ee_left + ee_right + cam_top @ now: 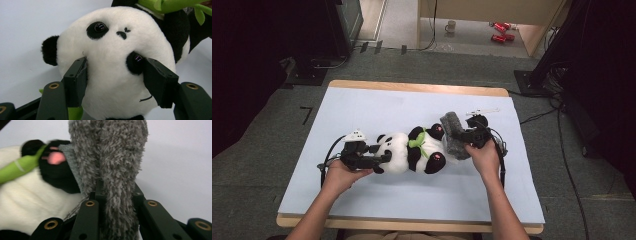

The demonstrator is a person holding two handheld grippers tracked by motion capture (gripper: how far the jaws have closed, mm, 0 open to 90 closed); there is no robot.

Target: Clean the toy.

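Beyond the table (362,107), a mug (451,26) and red cans (501,31) lie on the floor. Centrally on the pale blue tabletop lies a plush panda (409,151), soft white and black, holding a green stalk (418,141). The left gripper (379,153) pinches its round head; the right gripper (460,136) clamps a shaggy grey cloth (454,135) beside the panda's feet.

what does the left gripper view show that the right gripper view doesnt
The left gripper view gives the black-and-white plush panda's face: both eyes, the nose, one black ear, and the left hand-held gripper clamped on either side of its head.

The right gripper view gives the fuzzy grey cloth pinched in the right hand-held gripper, beside a black paw with a pink pad.

Both show the panda's white fur, its green bamboo stalk and the pale blue table cover.
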